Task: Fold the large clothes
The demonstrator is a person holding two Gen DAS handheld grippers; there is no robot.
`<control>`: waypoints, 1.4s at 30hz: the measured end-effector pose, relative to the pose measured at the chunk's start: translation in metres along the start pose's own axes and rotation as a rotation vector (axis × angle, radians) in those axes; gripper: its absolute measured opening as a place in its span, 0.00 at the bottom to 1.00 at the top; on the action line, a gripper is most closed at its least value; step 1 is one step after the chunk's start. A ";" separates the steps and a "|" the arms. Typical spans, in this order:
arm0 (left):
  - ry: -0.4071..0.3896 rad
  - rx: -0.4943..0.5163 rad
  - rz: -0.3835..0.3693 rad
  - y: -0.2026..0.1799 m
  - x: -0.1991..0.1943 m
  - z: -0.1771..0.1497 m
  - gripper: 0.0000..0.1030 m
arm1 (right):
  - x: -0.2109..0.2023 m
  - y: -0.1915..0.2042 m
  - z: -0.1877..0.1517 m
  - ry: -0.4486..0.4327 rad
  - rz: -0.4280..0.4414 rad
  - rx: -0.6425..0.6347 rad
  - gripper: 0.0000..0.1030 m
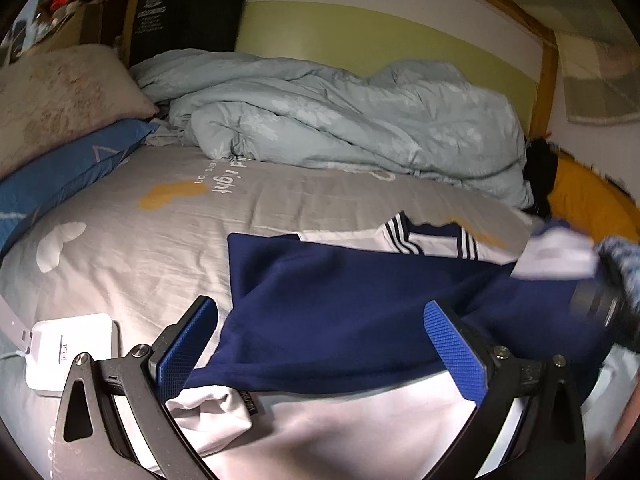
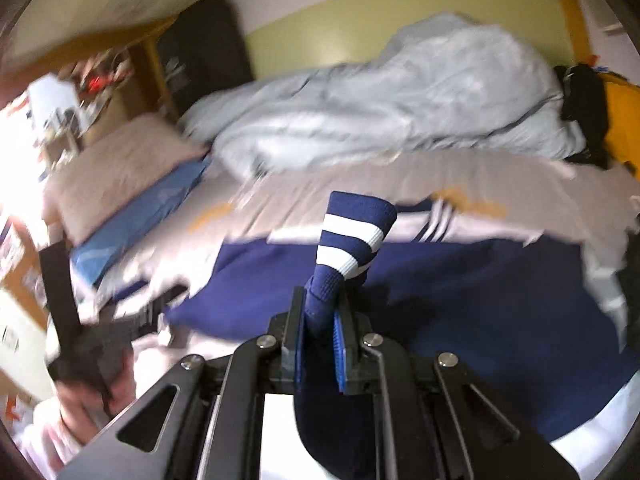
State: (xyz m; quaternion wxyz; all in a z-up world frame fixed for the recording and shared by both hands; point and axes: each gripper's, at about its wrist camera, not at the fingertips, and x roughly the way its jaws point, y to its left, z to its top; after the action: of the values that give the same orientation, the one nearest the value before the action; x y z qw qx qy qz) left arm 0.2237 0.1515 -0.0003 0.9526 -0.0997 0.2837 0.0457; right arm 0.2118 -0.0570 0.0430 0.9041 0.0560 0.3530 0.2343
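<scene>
The jacket (image 1: 360, 304) is navy and white, its cuff (image 2: 352, 236) white-striped. The quilt (image 1: 340, 120) is pale blue-grey, the sheet (image 1: 160, 240) grey with yellow patches.

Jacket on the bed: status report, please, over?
Left gripper open over the jacket. Right gripper shut on striped cuff. White charger beside it, clear.

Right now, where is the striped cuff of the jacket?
In the right wrist view the striped cuff stands up centre frame, pinched in the shut right gripper, above the navy jacket spread on the bed.
</scene>
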 end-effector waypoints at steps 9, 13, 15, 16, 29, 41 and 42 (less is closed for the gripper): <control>0.122 -0.077 -0.181 0.002 -0.007 -0.003 0.90 | 0.039 0.034 -0.070 0.135 0.018 0.001 0.13; 0.191 -0.116 -0.243 -0.004 -0.004 -0.006 0.86 | 0.039 0.039 -0.074 0.181 0.092 -0.022 0.18; 0.168 -0.087 -0.199 -0.007 -0.008 -0.005 0.86 | 0.035 0.033 -0.078 0.217 0.175 0.019 0.21; 0.146 -0.053 -0.166 -0.010 -0.011 -0.005 0.85 | 0.031 0.032 -0.081 0.218 0.180 0.036 0.22; 0.157 0.107 -0.379 -0.069 -0.014 -0.027 0.87 | -0.047 -0.025 -0.071 0.049 -0.098 0.052 0.33; 0.277 0.233 -0.313 -0.107 0.021 -0.064 0.89 | -0.088 -0.075 -0.058 -0.021 -0.281 0.121 0.48; 0.265 0.223 -0.287 -0.104 0.020 -0.063 0.89 | -0.087 -0.076 -0.058 -0.016 -0.285 0.122 0.48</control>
State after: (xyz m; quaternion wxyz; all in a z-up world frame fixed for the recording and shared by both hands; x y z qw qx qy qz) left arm 0.2217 0.0373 -0.0457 0.9089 -0.0383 0.3927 -0.1353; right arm 0.1463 -0.1681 0.0329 0.9259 0.0619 0.3637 0.0815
